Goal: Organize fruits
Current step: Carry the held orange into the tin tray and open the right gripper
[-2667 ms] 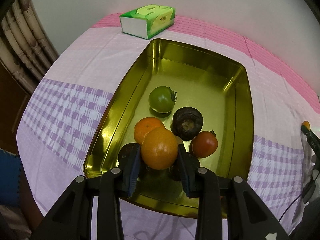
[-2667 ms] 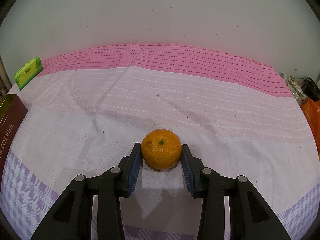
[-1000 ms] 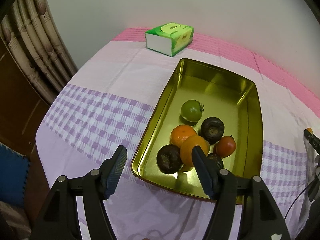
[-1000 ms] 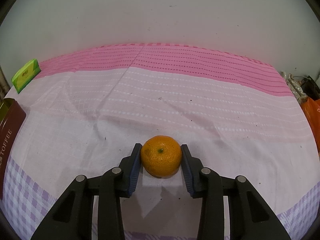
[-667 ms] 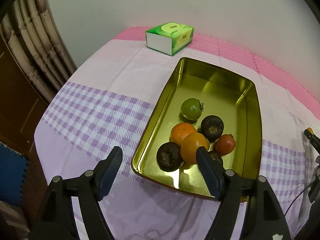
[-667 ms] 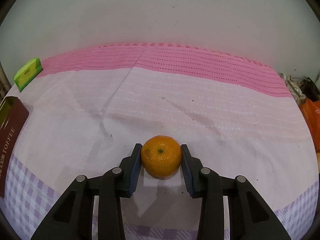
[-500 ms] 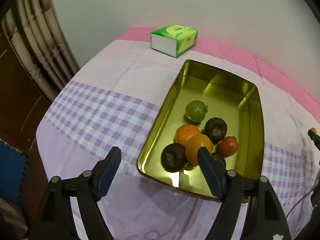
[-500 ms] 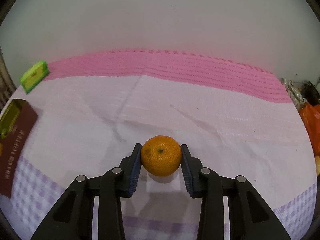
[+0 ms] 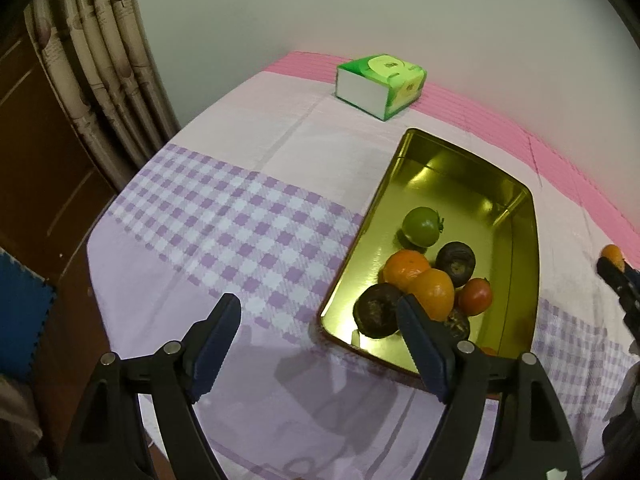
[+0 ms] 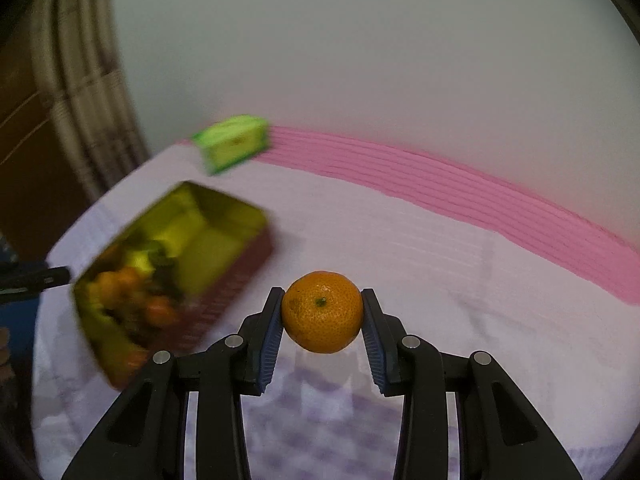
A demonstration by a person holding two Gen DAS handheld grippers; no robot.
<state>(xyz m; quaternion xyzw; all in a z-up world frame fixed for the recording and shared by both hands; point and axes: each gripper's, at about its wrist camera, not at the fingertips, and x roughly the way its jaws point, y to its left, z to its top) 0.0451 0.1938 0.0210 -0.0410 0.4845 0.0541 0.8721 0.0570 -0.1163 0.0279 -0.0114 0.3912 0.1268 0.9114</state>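
Observation:
A gold tin tray (image 9: 472, 204) holds a green tomato (image 9: 421, 226), two oranges (image 9: 434, 288), a red tomato (image 9: 475, 297) and dark round fruits (image 9: 455, 257). My left gripper (image 9: 317, 302) hovers over the checked cloth at the tray's near left corner. Its jaws are opening and nothing is between them. My right gripper (image 10: 322, 294) is shut on an orange (image 10: 322, 316) and holds it in the air above the cloth, to the right of the blurred tray (image 10: 240, 268). That orange's top (image 9: 611, 254) shows at the left wrist view's right edge.
A green tissue box (image 9: 380, 84) stands on the pink stripe behind the tray, near the wall. A curtain (image 9: 104, 80) and brown wooden furniture (image 9: 36, 152) lie past the table's left edge. Bare cloth (image 10: 460, 264) stretches to the right of the tray.
My left gripper let go of an orange in the tray, drew back to the left and spread its jaws. My right gripper closed on its orange, lifted it and swung left toward the tray.

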